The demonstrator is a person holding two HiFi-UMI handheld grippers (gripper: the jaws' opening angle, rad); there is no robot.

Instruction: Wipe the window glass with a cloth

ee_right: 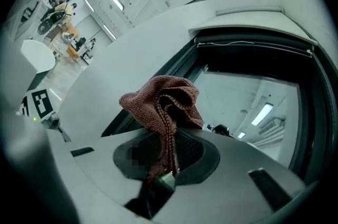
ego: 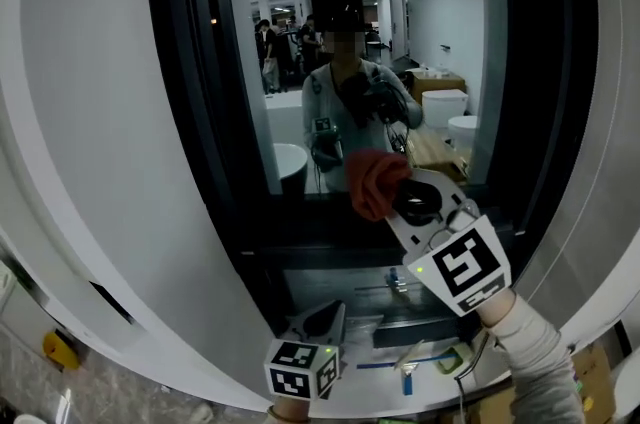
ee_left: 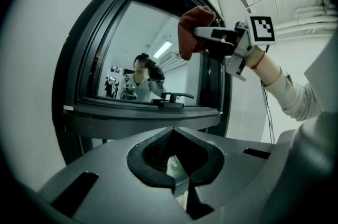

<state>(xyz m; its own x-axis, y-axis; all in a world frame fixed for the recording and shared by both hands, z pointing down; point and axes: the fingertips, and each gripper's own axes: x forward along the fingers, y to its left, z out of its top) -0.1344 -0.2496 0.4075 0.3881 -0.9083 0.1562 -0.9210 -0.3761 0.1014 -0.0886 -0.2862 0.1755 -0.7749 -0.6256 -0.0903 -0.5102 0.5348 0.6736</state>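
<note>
Right claw [ee_right: 165, 178] clamped on red cloth [ee_right: 163, 104], close to window glass [ego: 290, 52], low part. Left claw [ee_left: 182, 183] pressed together, empty, down low. Cloth soft, light, floppy; grip bunched fold, loose wad facing glass

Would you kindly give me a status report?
Right gripper shut on cloth, up at window glass. Left gripper shut, empty, held low. Nothing blocking.
</note>
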